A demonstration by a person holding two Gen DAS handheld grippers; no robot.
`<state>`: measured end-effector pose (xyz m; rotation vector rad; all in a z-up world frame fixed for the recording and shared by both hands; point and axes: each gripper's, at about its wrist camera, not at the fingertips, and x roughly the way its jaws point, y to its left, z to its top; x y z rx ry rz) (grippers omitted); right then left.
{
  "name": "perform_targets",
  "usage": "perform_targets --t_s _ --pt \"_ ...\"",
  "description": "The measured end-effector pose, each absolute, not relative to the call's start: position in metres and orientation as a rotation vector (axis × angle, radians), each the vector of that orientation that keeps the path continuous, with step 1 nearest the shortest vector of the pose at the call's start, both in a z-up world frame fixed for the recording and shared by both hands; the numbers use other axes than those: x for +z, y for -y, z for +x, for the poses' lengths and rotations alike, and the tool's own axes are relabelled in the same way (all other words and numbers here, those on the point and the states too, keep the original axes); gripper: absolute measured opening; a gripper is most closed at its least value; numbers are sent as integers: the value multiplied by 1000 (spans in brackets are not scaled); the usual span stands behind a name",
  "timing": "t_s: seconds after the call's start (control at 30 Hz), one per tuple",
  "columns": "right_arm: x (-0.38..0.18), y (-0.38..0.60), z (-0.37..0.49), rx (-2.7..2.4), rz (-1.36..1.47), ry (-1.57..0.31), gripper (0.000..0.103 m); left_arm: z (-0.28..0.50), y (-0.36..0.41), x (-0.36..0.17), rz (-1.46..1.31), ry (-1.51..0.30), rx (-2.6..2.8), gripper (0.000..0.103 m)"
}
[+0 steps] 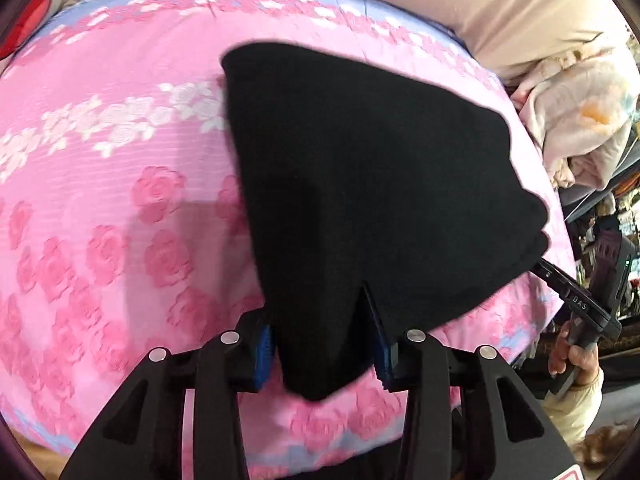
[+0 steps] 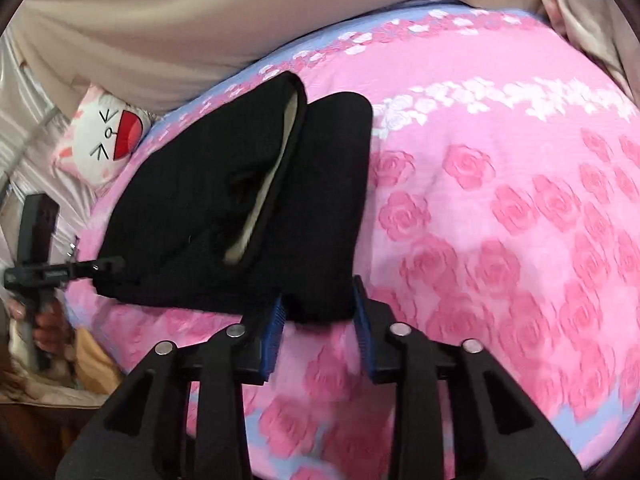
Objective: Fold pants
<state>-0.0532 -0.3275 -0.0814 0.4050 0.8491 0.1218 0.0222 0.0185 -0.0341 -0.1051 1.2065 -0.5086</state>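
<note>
The black pants (image 1: pixel 372 184) are lifted above a pink rose-print bedspread (image 1: pixel 100 208). In the left wrist view my left gripper (image 1: pixel 324 344) is shut on a hanging corner of the pants between its blue pads (image 1: pixel 262 354). My right gripper (image 1: pixel 560 284) shows at the right edge, holding the far corner. In the right wrist view my right gripper (image 2: pixel 318 316) is shut on the pants (image 2: pixel 224 208), folded double with a pale lining showing. My left gripper (image 2: pixel 102 266) holds the other corner at the left.
A beige headboard or wall cover (image 2: pixel 200 12) runs along the far side of the bed. A cat-face pillow (image 2: pixel 104 136) lies at its left. Crumpled pale bedding (image 1: pixel 580 120) is piled past the right edge in the left wrist view.
</note>
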Motion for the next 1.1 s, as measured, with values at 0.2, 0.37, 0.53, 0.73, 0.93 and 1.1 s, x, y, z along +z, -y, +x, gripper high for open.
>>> perform_targets --t_s 0.2,0.37,0.53,0.73,0.93,1.1 --pt "-18 328 -46 147 383 -673 57 7 -28 52 60 -822 -323 85" --pt "-41 292 22 192 286 -761 86 30 6 48 129 -752 -257 87" --pt "-73 277 48 243 342 -829 77 54 31 -14 119 -927 -287 87" --pt "-48 272 27 233 343 -731 15 62 27 -44 83 -975 -254 98" --pt "-73 289 27 145 337 -809 23 58 46 -39 274 -863 -174 98" --pt "-57 322 -7 62 491 -688 34 58 39 -33 232 -871 -172 98"
